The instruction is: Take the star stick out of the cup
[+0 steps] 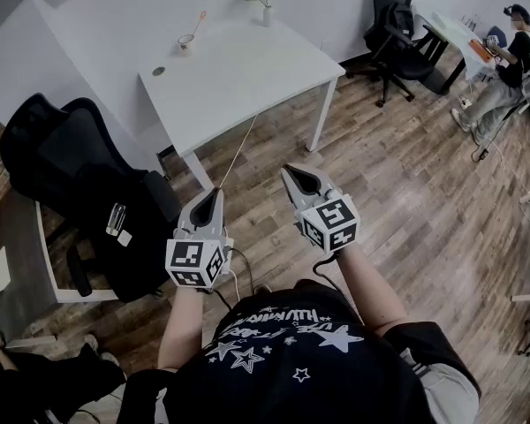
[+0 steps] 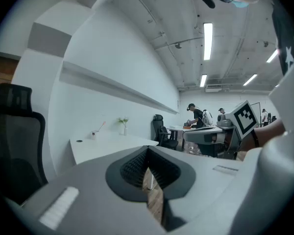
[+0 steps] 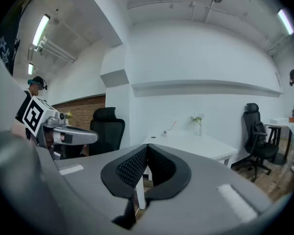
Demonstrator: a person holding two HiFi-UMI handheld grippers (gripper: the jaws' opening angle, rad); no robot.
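Note:
A small cup (image 1: 186, 42) stands near the far left corner of the white table (image 1: 247, 78), with a thin pink-tipped stick (image 1: 197, 20) leaning out of it. The cup is tiny in the left gripper view (image 2: 94, 133) and in the right gripper view (image 3: 164, 132). My left gripper (image 1: 218, 193) and right gripper (image 1: 288, 171) are held side by side over the wooden floor, well short of the table. Both point toward it. The left gripper's (image 2: 147, 153) pads meet with nothing between them. The right gripper's (image 3: 147, 151) pads also meet on nothing.
A vase of flowers (image 1: 265, 7) stands at the table's far edge. A black office chair (image 1: 79, 184) is to my left, and another (image 1: 397, 25) is at the back right. A seated person (image 1: 508, 69) works at a far desk. A cable (image 1: 238, 153) crosses the floor.

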